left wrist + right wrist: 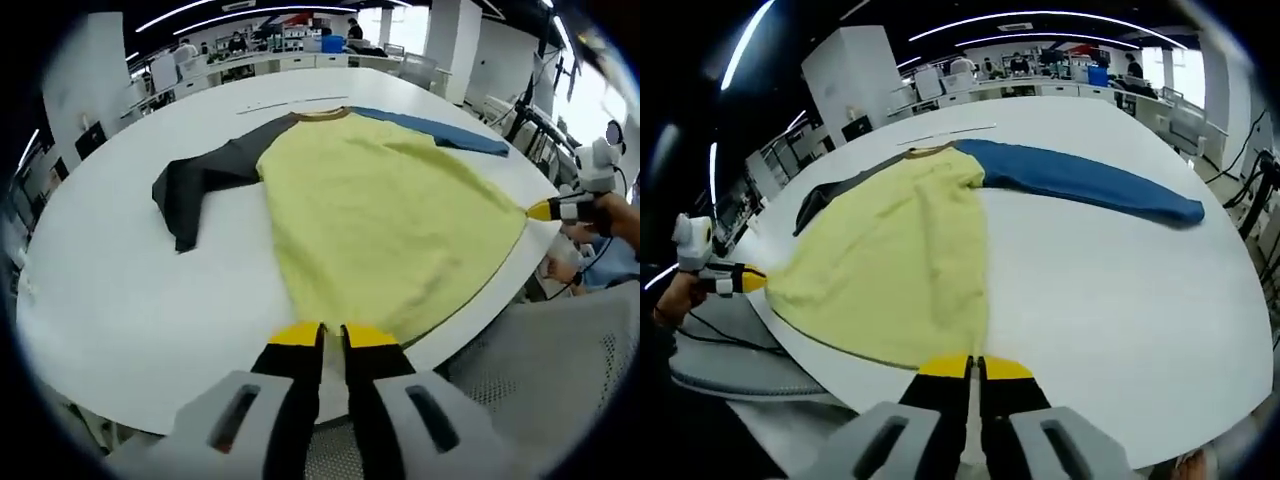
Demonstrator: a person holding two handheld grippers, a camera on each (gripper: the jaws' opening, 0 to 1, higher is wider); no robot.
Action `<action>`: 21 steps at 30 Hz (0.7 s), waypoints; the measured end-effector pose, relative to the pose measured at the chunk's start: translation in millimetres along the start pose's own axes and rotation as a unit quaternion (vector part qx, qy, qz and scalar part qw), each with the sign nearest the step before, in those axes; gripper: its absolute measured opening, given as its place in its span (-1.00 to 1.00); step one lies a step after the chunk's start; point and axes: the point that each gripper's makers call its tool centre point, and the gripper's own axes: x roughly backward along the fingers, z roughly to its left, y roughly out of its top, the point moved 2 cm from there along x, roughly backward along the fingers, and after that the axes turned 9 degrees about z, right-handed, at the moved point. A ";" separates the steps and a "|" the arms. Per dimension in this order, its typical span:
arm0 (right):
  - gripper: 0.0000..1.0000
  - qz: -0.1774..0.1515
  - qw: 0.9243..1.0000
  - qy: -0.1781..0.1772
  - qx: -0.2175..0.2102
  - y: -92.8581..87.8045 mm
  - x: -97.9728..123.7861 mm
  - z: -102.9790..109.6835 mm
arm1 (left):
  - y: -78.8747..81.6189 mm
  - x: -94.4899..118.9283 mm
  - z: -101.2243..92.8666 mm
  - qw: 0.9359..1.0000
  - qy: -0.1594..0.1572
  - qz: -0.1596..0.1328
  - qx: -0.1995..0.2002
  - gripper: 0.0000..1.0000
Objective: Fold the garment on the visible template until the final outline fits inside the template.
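While the left gripper view looks across the round white table [120, 310], the left gripper [333, 335] rises from the bottom with its yellow-tipped jaws drawn narrow, nearly together, at the near edge of the tabletop. Their tips sit at the hem of the garment [380, 210], a yellow shirt spread flat; whether cloth is pinched between them cannot be told. The shirt's collar points toward the far edge. Its dark sleeve [205, 180] lies bent toward the tabletop's left side, and its blue sleeve [435, 130] runs out toward the far right edge. At the right edge of the tabletop the right gripper [540, 210] reaches in level from the side, its yellow tip touching the hem corner, held by a person's hand [610, 215].

From the right gripper view, the right gripper [975, 367] comes up from the bottom with jaws closed to a thin gap, tips at the garment's [890, 270] hem by the near edge. The blue sleeve [1090, 185] stretches flat toward the right side, the dark sleeve [835, 195] toward the far left. At the left edge the left gripper [750, 281] points its yellow tip at the other hem corner, gripped by a hand [675, 300].
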 end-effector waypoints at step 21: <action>-0.79 0.035 0.999 0.012 -0.002 6.2 -10.7 -2.1 | -11.6 -30.6 19.1 0.995 -0.066 0.026 0.066 -0.68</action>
